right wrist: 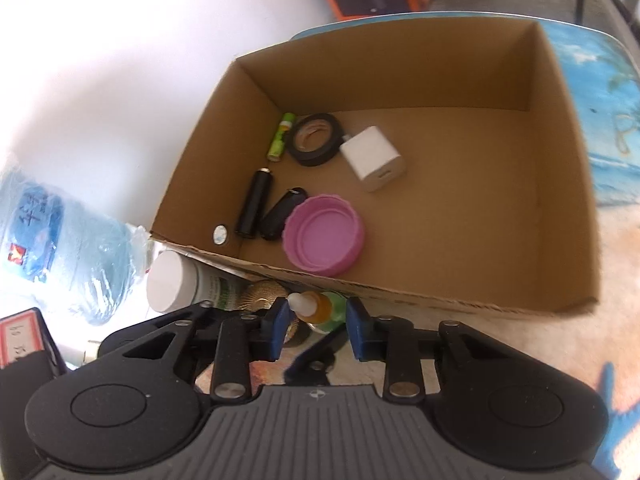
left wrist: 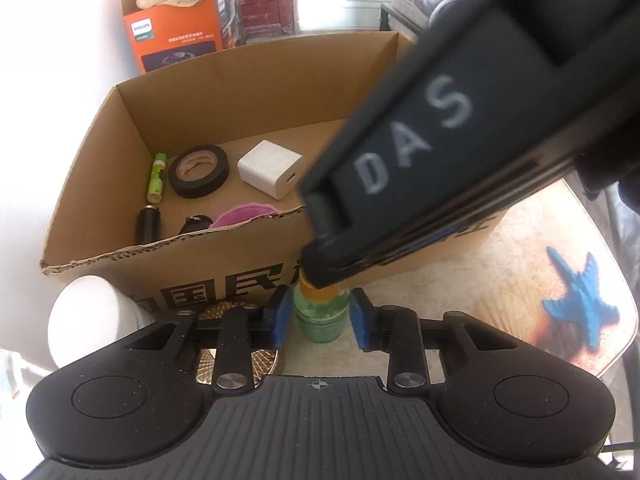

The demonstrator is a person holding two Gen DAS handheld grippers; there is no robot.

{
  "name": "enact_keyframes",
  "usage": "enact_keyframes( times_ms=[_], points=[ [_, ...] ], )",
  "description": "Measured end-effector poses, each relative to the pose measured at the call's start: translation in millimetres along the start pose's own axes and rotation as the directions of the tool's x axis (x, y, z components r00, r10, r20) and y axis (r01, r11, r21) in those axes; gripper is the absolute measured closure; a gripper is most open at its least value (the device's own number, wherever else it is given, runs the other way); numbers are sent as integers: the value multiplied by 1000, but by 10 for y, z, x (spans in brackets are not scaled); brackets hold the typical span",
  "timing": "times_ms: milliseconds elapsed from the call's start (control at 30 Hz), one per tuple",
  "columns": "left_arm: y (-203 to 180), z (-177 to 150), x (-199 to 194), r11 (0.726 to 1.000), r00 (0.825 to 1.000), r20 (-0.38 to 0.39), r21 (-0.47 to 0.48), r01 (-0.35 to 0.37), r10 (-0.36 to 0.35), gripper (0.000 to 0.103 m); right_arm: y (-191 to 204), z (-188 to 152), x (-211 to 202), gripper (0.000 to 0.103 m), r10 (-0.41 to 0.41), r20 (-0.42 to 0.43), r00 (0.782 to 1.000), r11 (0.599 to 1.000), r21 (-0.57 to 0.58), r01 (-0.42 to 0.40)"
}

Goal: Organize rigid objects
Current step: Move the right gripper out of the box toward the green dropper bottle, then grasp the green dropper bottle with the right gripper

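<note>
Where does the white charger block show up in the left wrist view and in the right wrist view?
Left wrist view: the white charger lies mid-frame on the floor of the cardboard box, just right of the black tape roll.
Right wrist view: the charger lies a little above centre, again right of the tape roll.
Shared landmark: the tape roll, with the green tube on its far side.

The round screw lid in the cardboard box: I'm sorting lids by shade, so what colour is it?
Pink-purple; the round plastic lid shows best in the right wrist view.
</note>
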State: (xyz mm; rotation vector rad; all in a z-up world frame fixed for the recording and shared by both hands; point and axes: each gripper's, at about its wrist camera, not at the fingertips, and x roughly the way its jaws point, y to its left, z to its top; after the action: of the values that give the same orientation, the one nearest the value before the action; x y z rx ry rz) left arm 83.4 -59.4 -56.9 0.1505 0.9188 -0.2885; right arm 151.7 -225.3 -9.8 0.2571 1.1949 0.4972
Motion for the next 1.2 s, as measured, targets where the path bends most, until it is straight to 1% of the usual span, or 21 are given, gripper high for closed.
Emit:
enact_keyframes(
  times_ms=[100,167,300,500,567,667,767,867,1033,1200],
  points=[
    [-14,-16,6,1000,1000,15,-15,11,-11,72,14,35,60,82,16,-15,1000,1000,-3,-16],
    [-33,-27,-2,1000,1000,19,-17,10,-10,72,19,47,62,82,14,-19,1000,1000,-9,-15],
    [-71,-47,-18,998,999,20,-43,48,-47,72,-41,9,7,83,4,-33,999,1000,5,-4],
    [-289,-104,-40,992,993,31,-54,118,-116,72,-207,-127,-153,83,-47,-57,997,998,33,49],
    [-351,-112,-45,991,992,38,-49,125,-123,72,-236,-154,-185,83,-59,-63,996,998,25,61],
    [-381,-114,-36,993,992,57,-39,112,-110,71,-200,-160,-200,82,-75,-66,995,997,-25,74],
    [-433,-133,11,996,994,68,10,89,-89,71,-153,-152,-182,82,-85,-68,994,995,-67,80],
    [-468,-179,79,997,995,62,44,71,-73,71,-113,-148,-164,81,-99,-69,993,991,-101,92],
    [-525,-216,127,997,997,62,64,49,-53,71,-115,-170,-137,81,-106,-66,992,988,-116,98],
    [-555,-240,124,998,996,78,57,38,-43,72,-135,-189,-137,82,-99,-49,994,988,-120,93]
  ],
)
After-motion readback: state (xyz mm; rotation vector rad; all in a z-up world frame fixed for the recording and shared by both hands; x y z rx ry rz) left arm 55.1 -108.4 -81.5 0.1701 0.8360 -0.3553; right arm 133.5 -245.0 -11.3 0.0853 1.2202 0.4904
